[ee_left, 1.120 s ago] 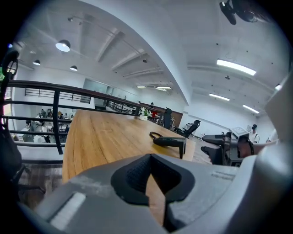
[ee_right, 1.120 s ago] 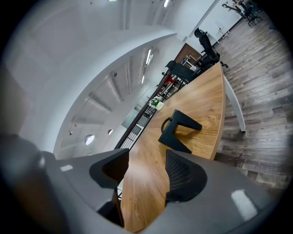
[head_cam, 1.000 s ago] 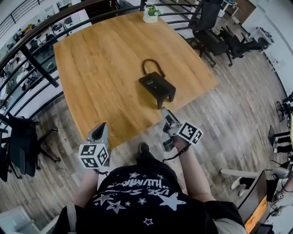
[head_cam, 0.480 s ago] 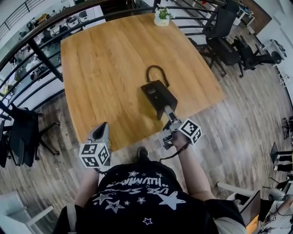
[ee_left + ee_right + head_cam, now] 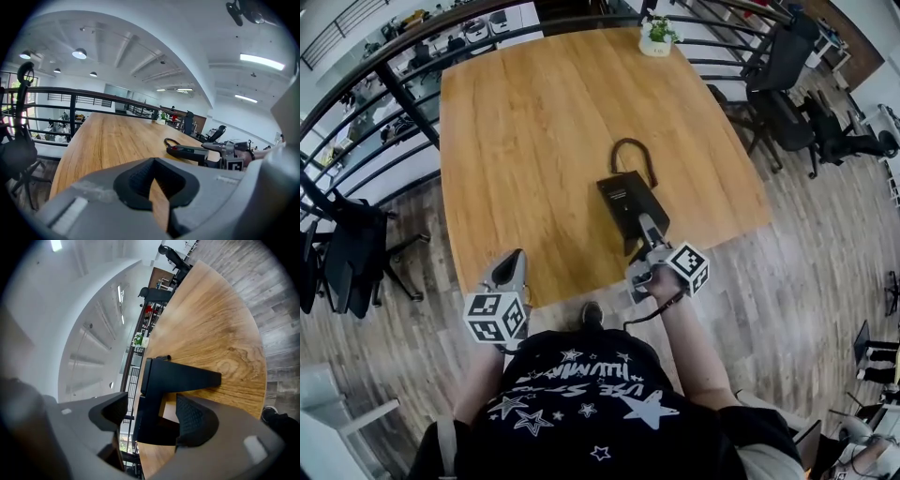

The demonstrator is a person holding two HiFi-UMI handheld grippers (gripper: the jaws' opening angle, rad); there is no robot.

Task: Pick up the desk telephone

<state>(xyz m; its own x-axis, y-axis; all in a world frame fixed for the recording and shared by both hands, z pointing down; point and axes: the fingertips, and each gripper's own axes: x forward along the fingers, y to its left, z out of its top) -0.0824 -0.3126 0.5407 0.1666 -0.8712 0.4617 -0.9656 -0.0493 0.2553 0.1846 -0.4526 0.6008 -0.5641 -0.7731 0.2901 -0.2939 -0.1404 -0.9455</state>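
The black desk telephone sits near the front edge of the wooden table, with its black cord looped behind it. My right gripper has reached the phone's near end. In the right gripper view the phone stands between the jaws of that gripper; they have just been opening and stand wide, with a gap at the left pad. My left gripper hangs shut off the table's front edge, well left of the phone. From the left gripper view the phone lies ahead to the right.
A small potted plant stands at the table's far edge. A black railing runs along the left and back. Office chairs stand to the right, and another chair on the wooden floor to the left.
My right gripper has moved forward from off the table edge to the phone's near end, rolled, and spread its jaws around it. The left gripper has barely shifted.
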